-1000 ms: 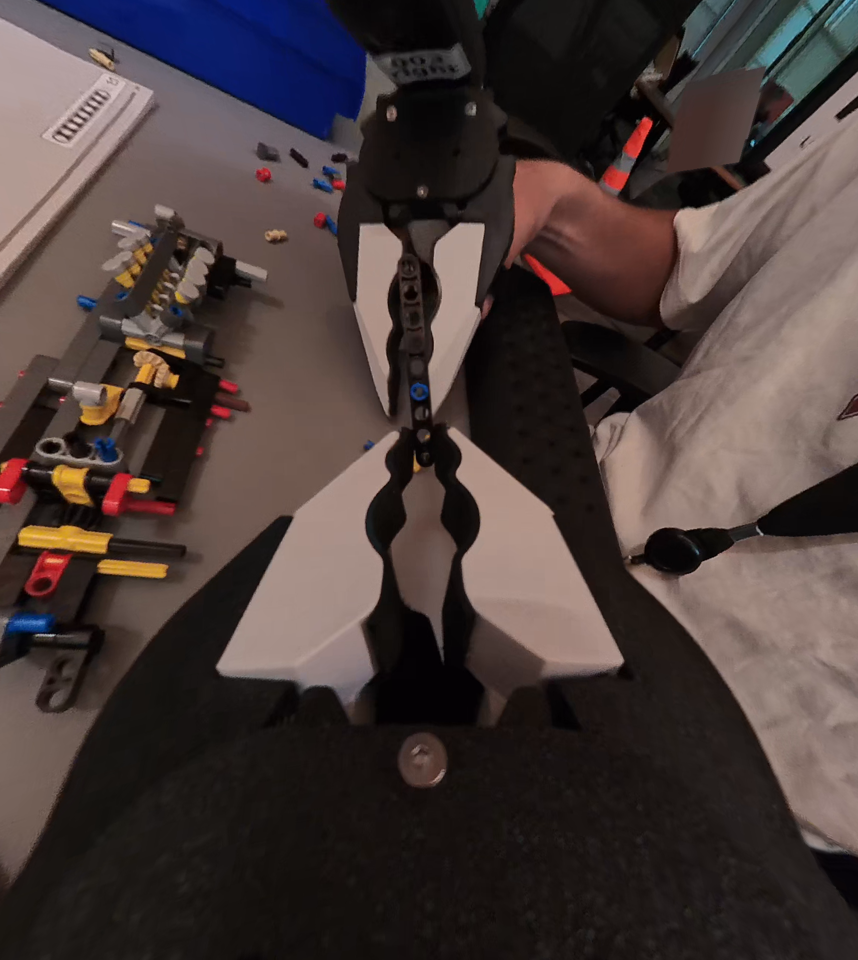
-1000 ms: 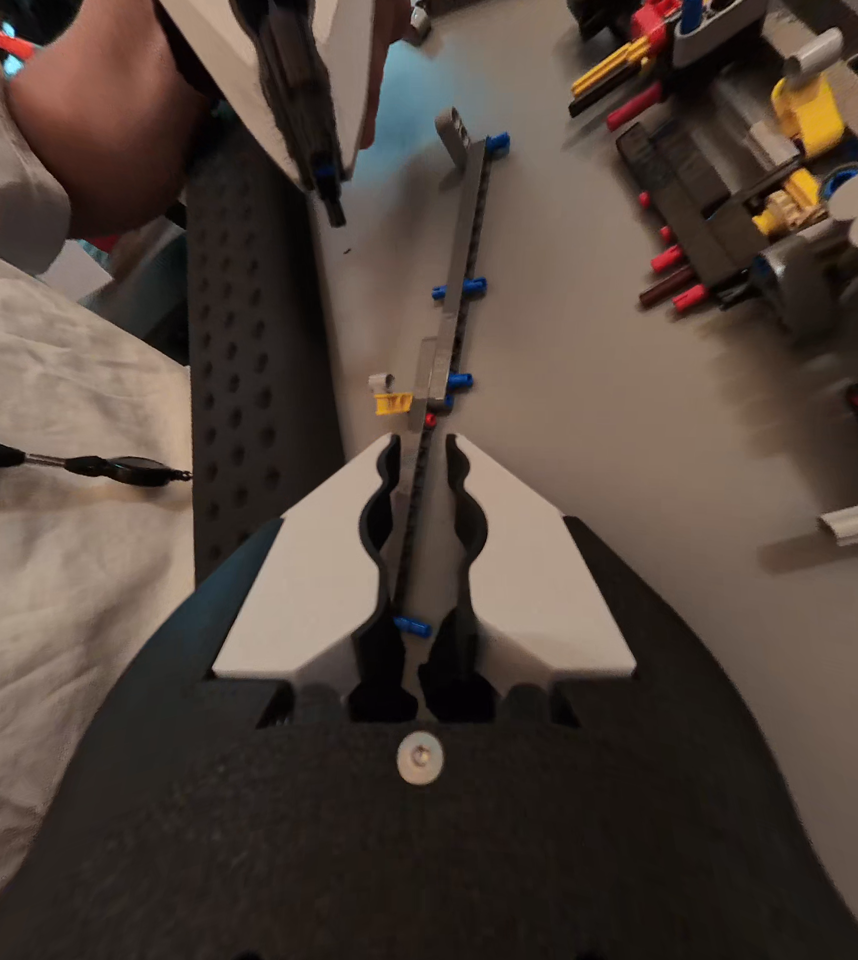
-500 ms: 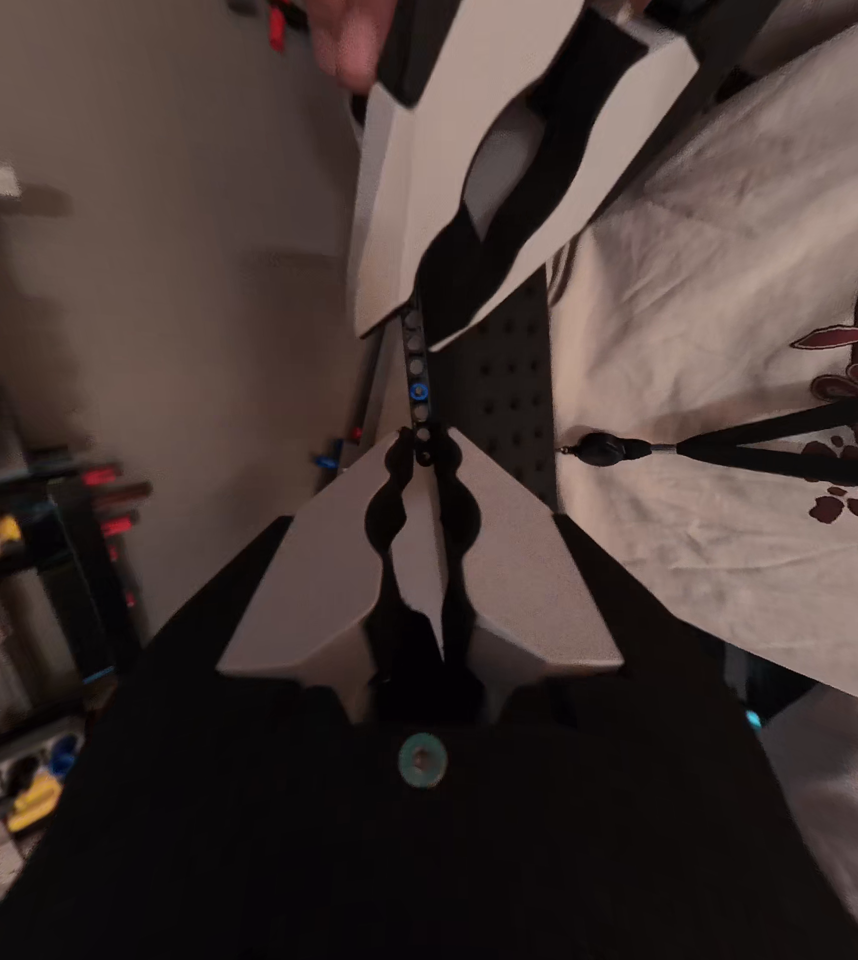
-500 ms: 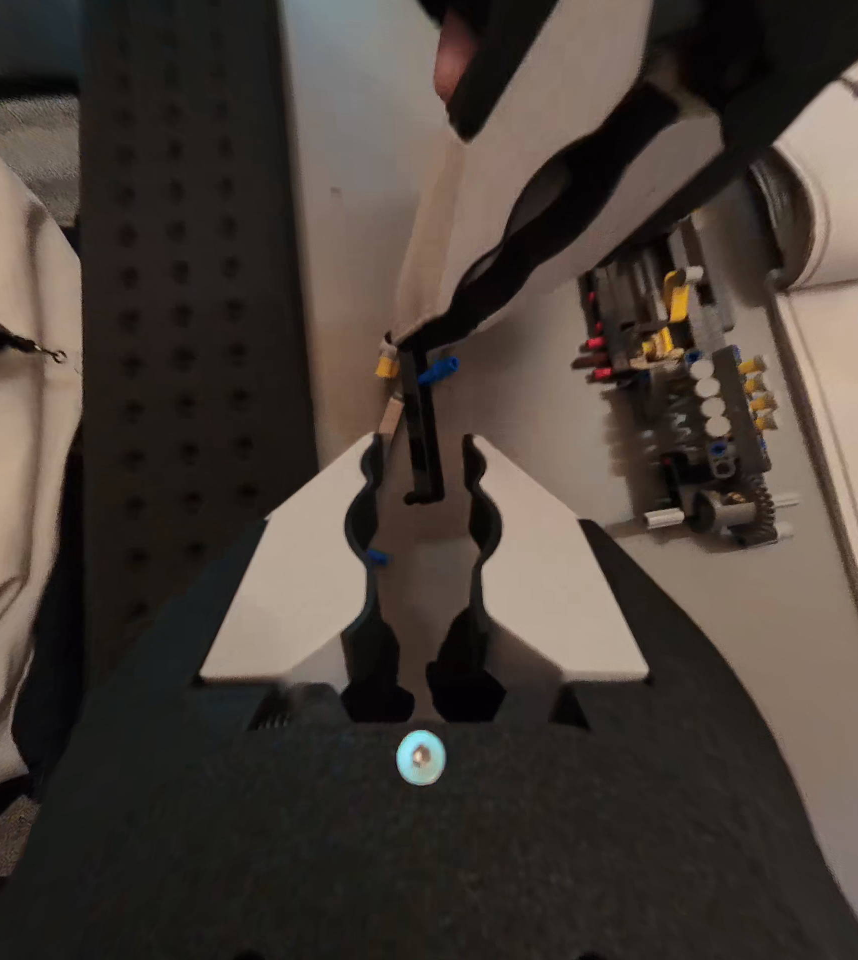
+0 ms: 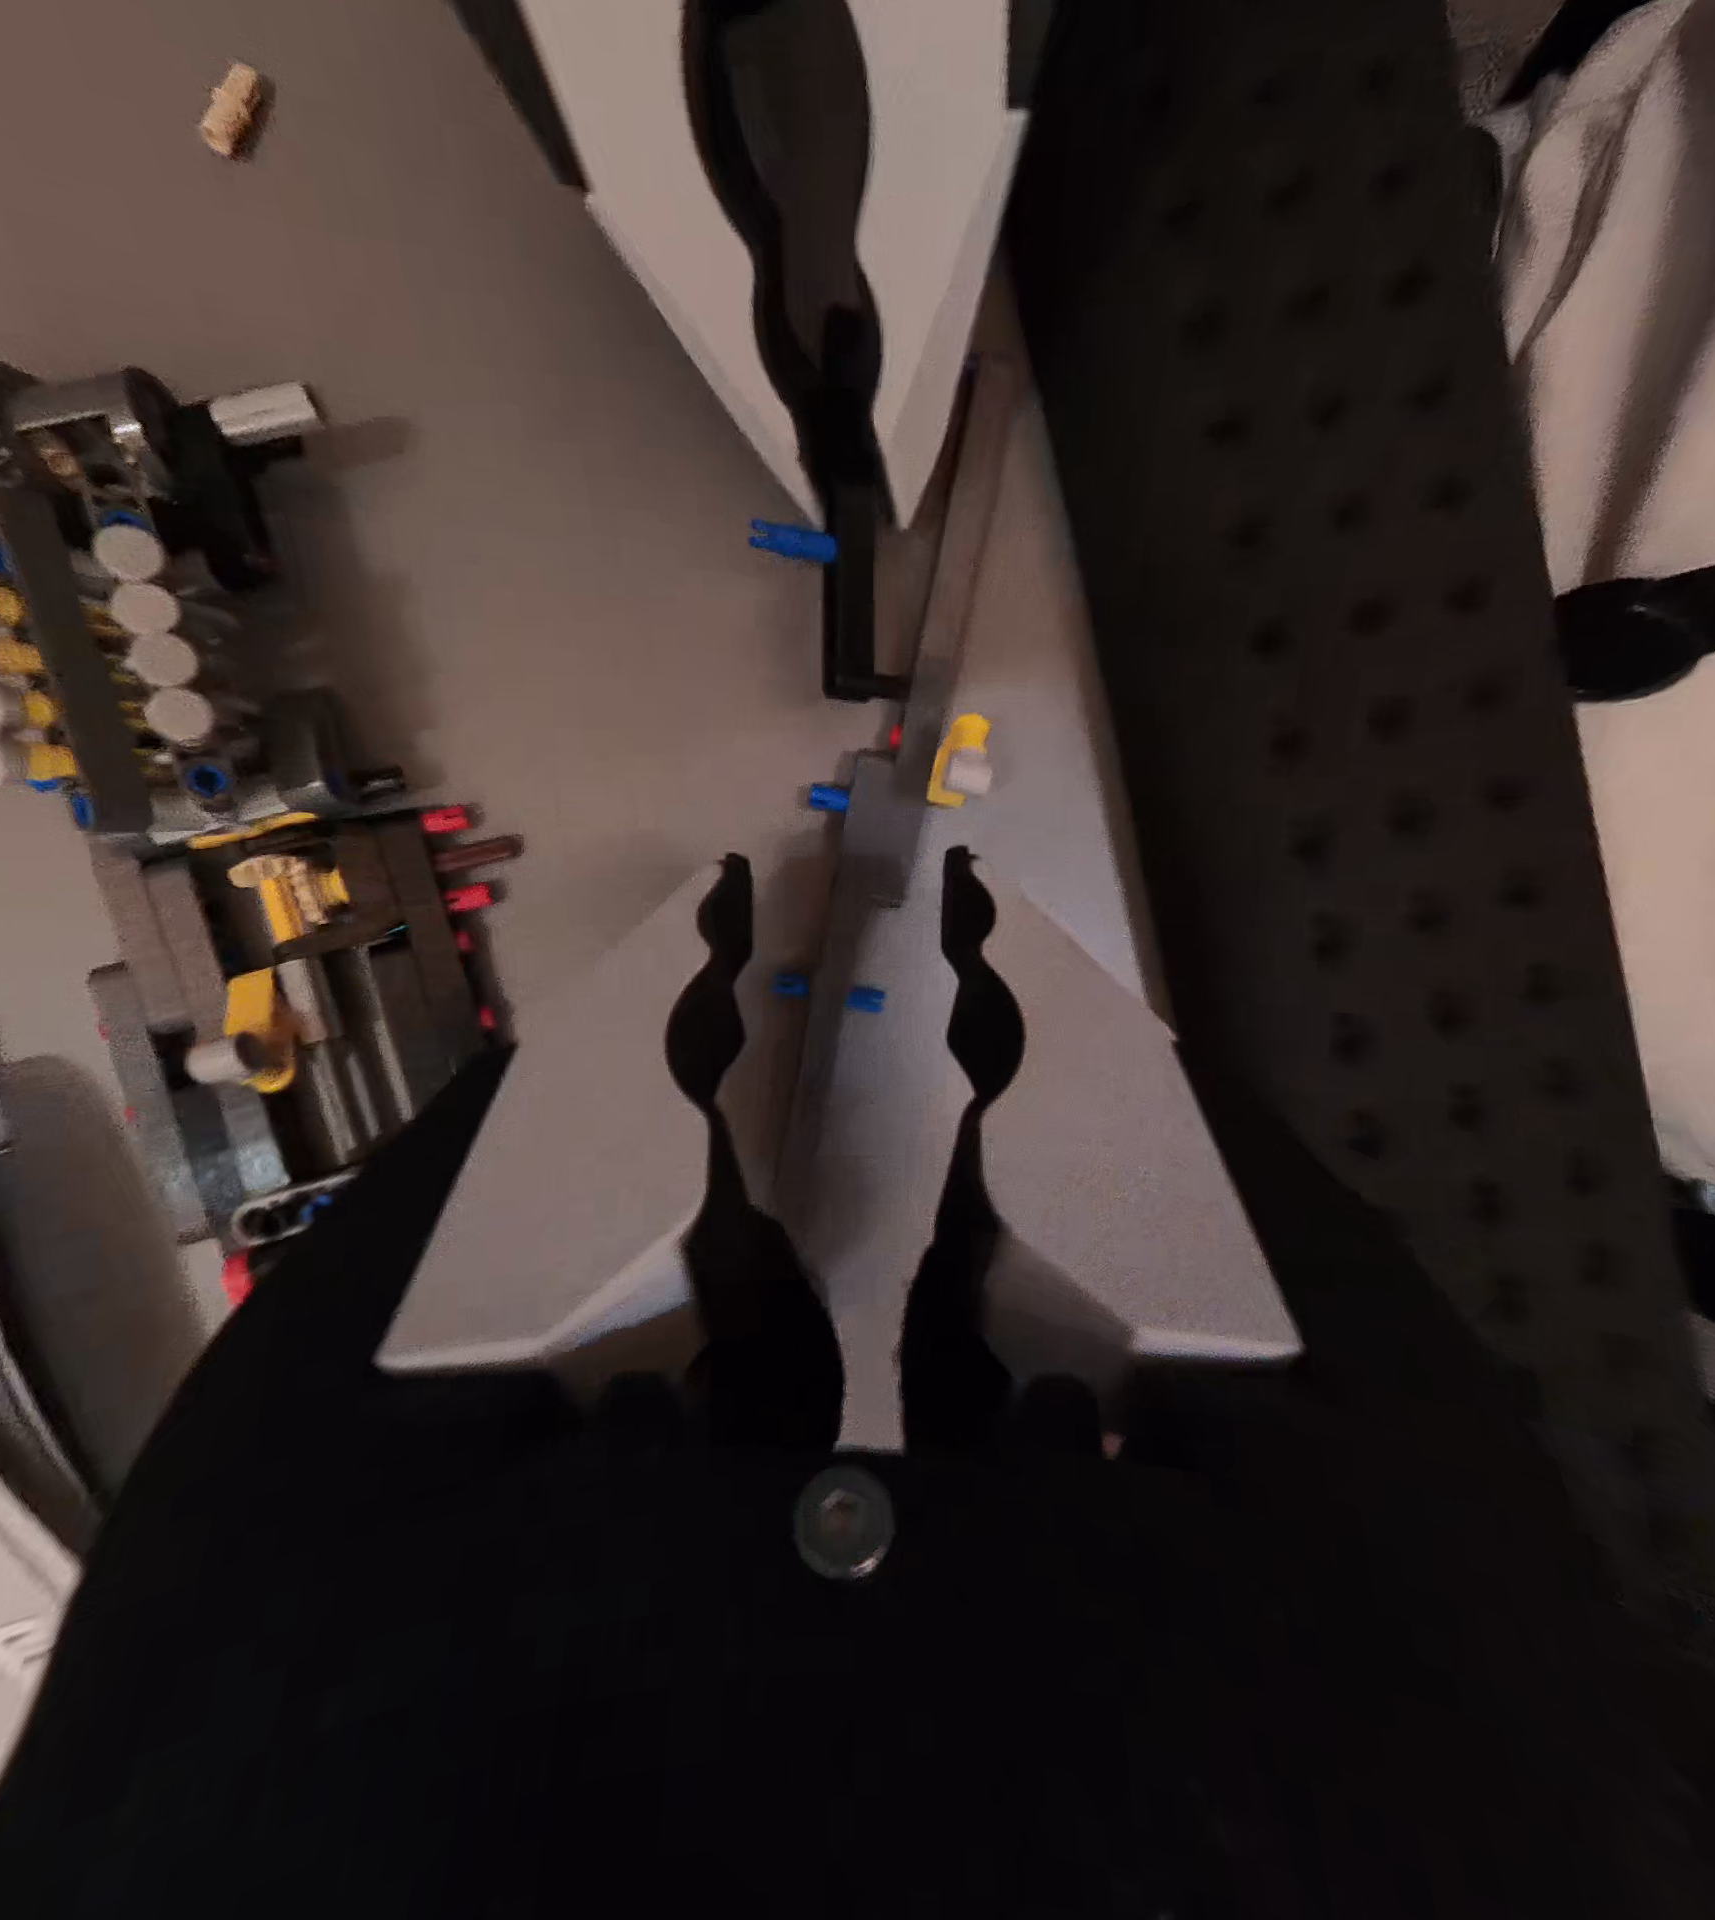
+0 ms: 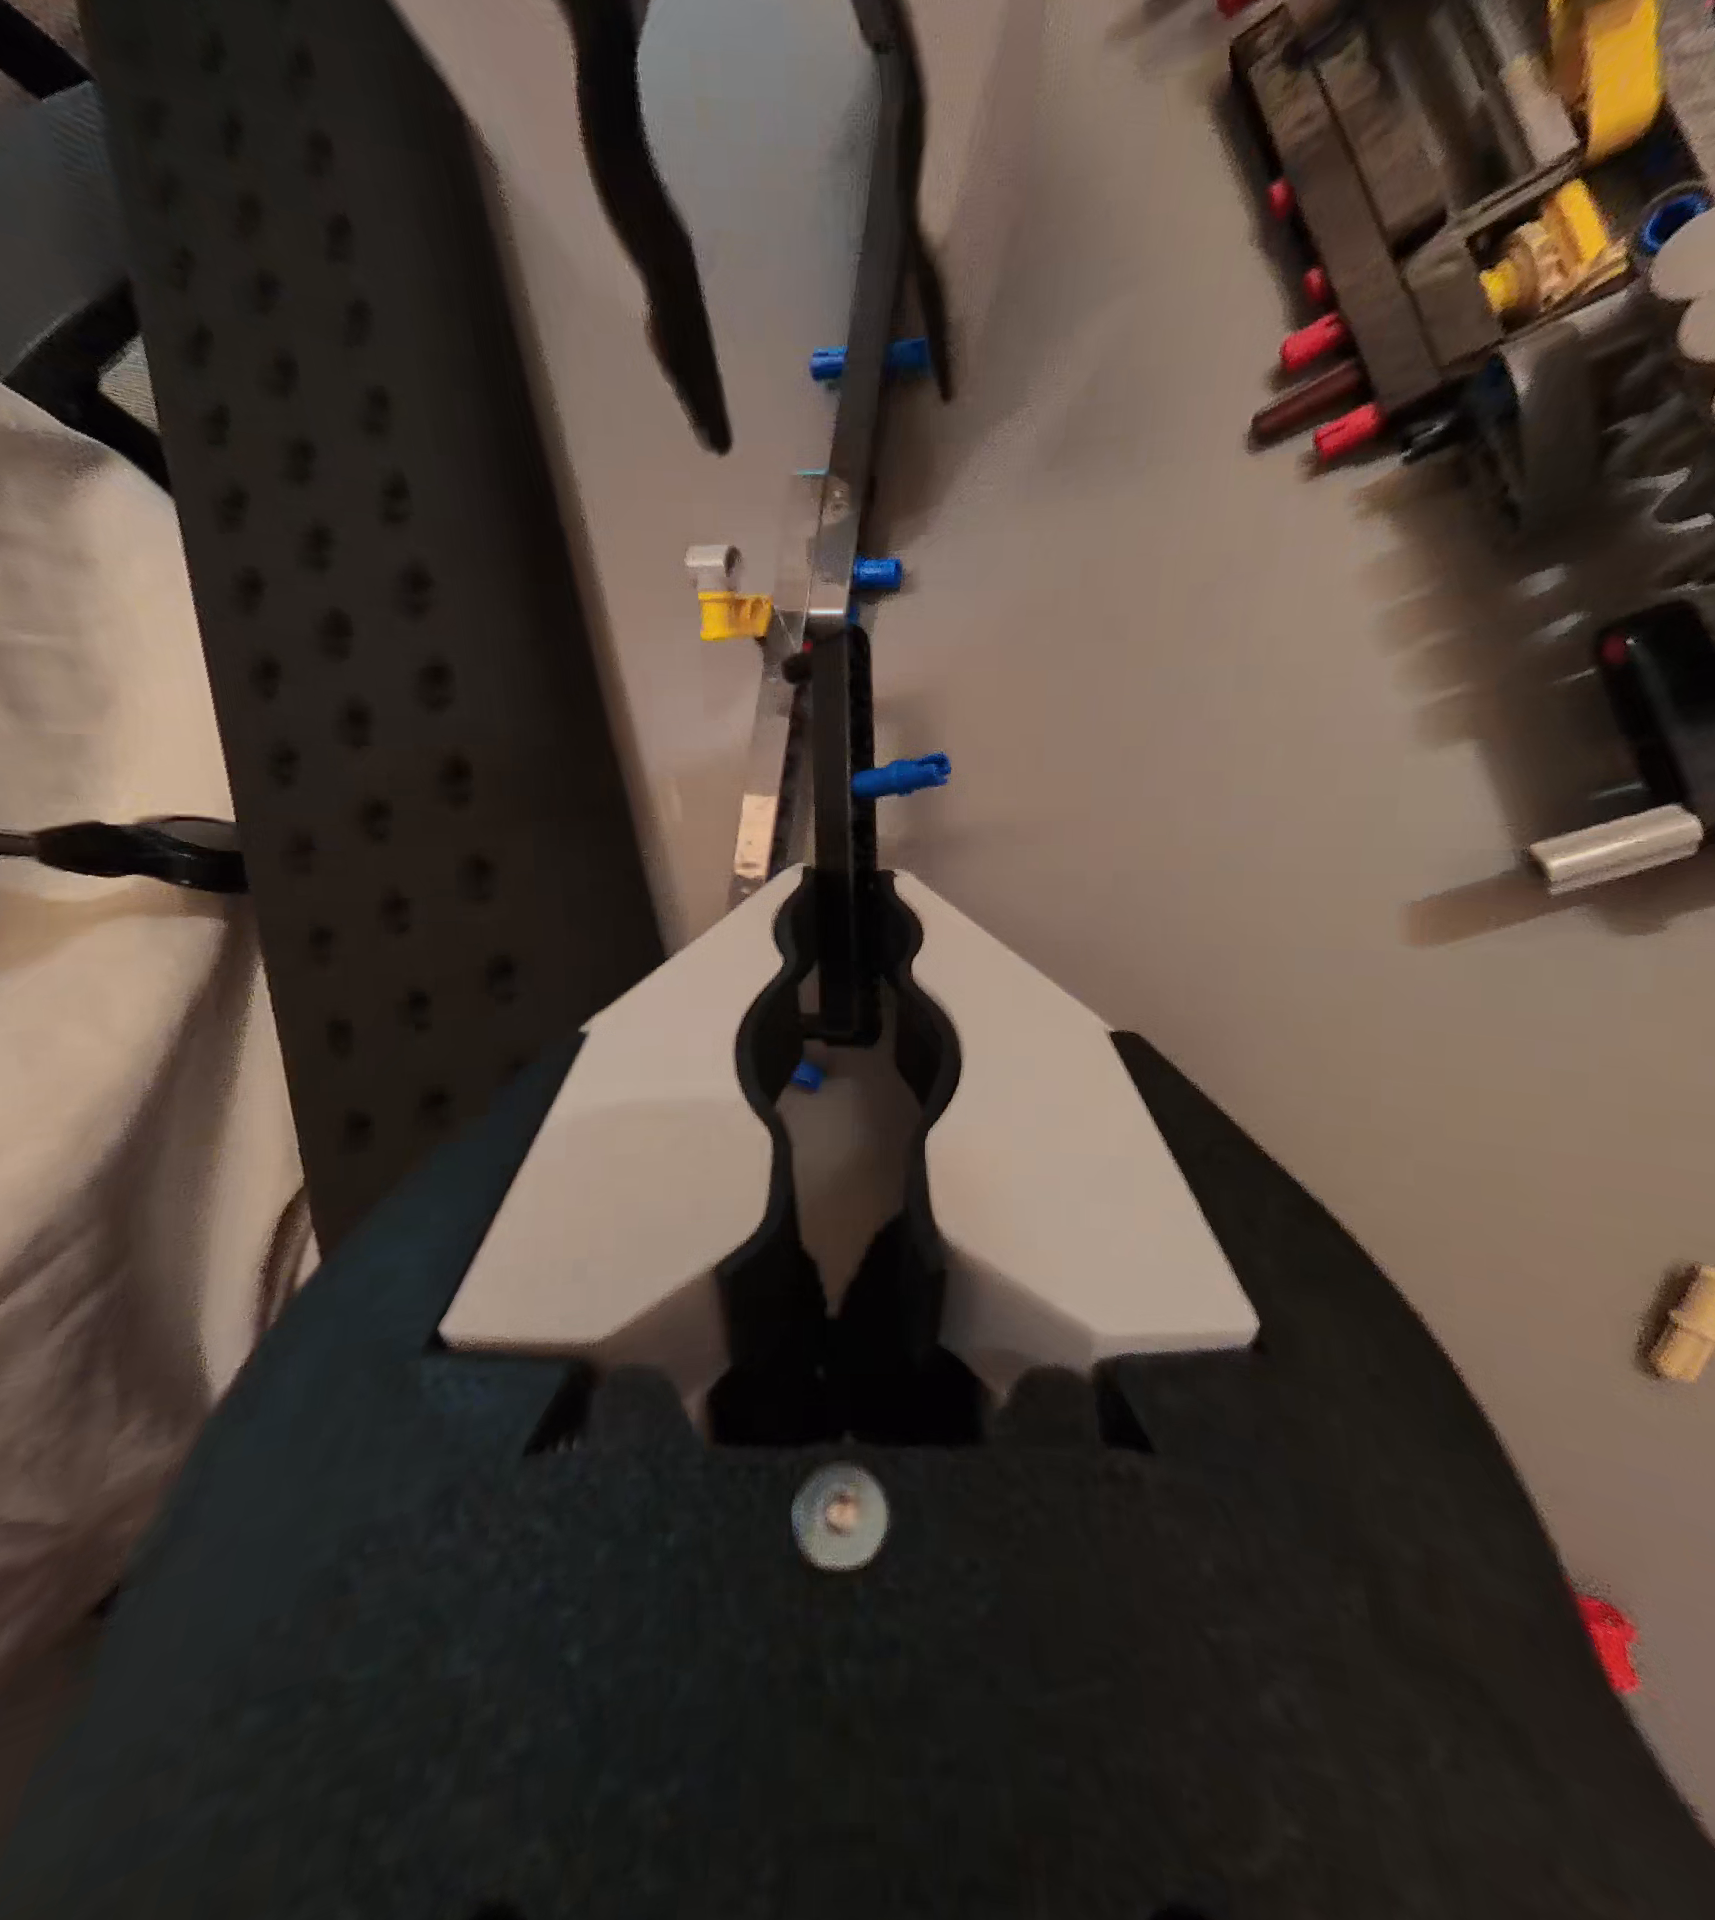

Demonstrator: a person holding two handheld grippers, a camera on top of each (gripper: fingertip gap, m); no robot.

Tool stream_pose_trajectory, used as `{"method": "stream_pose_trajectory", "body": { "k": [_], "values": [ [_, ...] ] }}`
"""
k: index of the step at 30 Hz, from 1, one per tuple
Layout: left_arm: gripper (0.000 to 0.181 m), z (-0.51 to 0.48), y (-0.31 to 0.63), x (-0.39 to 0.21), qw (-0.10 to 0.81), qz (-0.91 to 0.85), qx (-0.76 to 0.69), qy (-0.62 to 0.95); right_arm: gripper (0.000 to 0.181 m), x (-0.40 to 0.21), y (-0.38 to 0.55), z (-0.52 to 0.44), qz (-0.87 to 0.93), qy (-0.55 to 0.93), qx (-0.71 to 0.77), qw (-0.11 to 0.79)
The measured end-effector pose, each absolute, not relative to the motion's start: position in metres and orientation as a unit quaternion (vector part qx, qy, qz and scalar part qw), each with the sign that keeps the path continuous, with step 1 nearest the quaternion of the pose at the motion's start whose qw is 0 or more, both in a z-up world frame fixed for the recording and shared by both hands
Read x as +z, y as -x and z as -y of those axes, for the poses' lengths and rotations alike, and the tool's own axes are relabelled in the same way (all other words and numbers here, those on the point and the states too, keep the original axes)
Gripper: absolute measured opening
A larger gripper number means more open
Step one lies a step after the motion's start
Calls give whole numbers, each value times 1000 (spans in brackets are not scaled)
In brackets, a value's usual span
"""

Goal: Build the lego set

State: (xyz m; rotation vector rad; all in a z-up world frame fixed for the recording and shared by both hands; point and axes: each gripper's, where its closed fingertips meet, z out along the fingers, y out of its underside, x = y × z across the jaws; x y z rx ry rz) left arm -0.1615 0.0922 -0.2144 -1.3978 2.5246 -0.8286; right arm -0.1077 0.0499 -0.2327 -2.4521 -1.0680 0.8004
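Apparently right gripper (image 6: 845, 883) clamps black beam (image 6: 842, 810) — table edge beside.

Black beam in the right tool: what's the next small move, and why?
Probably ease the black beam down against the long grey beam lying on the table, lining up its blue pin. The right tool is shut on it just above that beam; the left tool is open and empty, free to steady it.

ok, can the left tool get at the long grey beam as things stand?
Probably yes: the left tool is open and empty, jaws framing the grey beam. The right tool, shut on the black beam, crowds only its far part.
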Motion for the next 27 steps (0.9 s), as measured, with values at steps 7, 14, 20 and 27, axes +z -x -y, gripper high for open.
{"method": "stream_pose_trajectory", "body": {
  "k": [7,14,20,27],
  "values": [
    [34,-83,158,-235,107,-833,-279,466,11,-233,111,-48,386,869,288,111],
    [16,-78,173,-234,91,-785,-300,535,25,-225,108,-49,422,858,243,162],
    [16,-75,178,-234,110,-756,-321,559,34,-213,114,-36,444,832,251,216],
    [16,-75,178,-234,111,-762,-328,547,39,-232,102,-42,448,839,175,256]
  ]
}}
